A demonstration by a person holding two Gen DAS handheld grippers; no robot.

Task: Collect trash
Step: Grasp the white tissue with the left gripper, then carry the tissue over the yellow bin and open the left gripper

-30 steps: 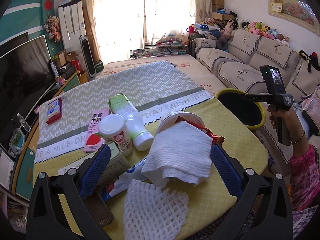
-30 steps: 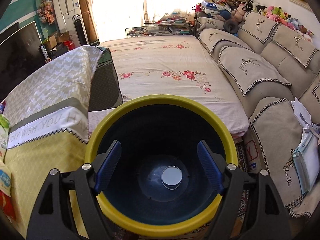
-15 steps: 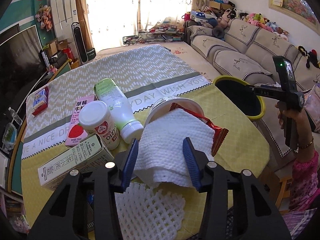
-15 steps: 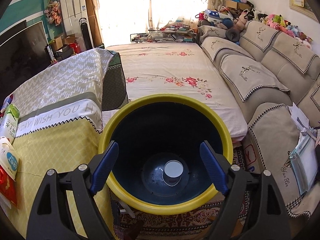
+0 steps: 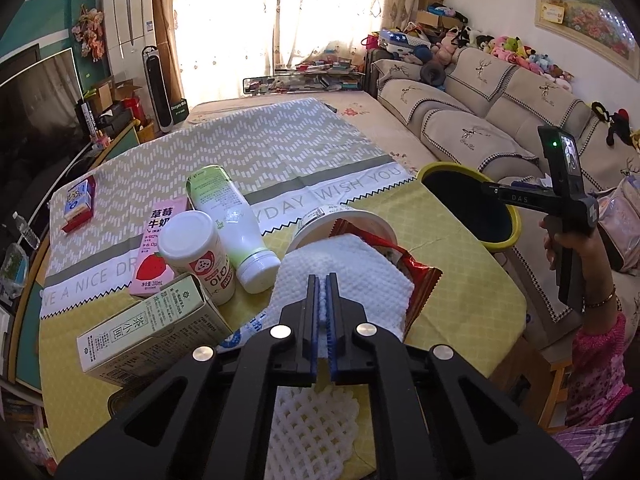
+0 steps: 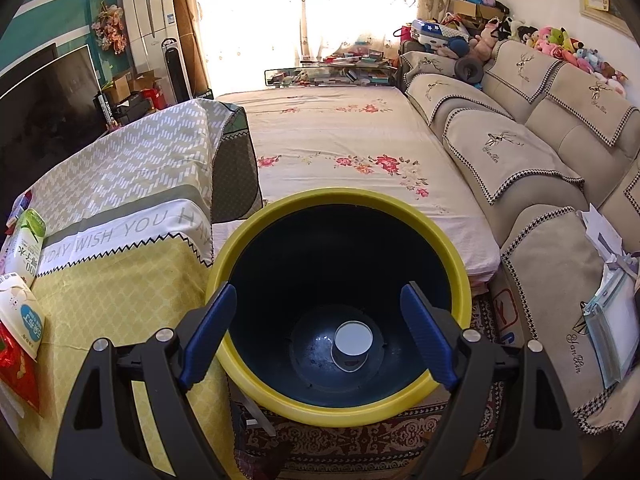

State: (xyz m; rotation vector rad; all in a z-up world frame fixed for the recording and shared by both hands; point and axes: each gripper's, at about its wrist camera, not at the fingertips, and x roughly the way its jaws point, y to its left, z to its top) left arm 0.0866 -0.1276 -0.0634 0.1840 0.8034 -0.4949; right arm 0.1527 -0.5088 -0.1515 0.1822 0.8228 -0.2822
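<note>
Left gripper jaws went from wide open either side of the white paper towel to pinched together on it; a ridge of towel now sits between the blue pads. In the right wrist view the yellow-rimmed bin slid from centre toward 5 o'clock, and more of the tablecloth shows at 9 o'clock.

The tablecloth reads "DAY WISH YOU"; the pink carton reads "200ml".
</note>
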